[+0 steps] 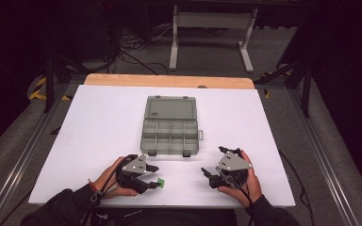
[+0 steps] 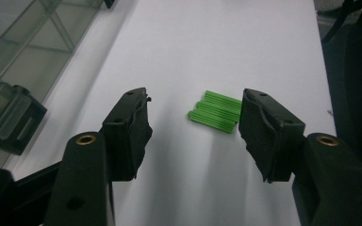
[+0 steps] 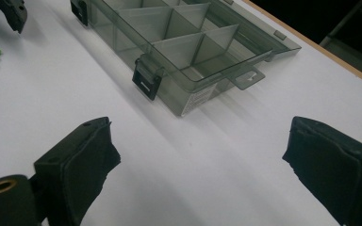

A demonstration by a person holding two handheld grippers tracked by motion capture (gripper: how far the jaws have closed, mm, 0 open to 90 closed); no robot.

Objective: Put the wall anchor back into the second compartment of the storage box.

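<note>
Resting low over the white tabletop [image 1: 99, 122], the left gripper [image 2: 194, 123] has its fingers [image 2: 128, 127] spread wide, holding nothing. The green ribbed block [image 2: 215, 112] lies flat on the tabletop just ahead of them, nearer the right-hand finger in the left gripper view and seemingly just short of touching it. In the high view the block sits at that gripper's tip, near the front edge. The right gripper [image 3: 198, 155] also has its fingers [image 3: 82, 162] wide apart and empty, pointing toward the clear compartment box [image 1: 171, 136], whose lid lies open at mid-tabletop, well apart from the block.
</note>
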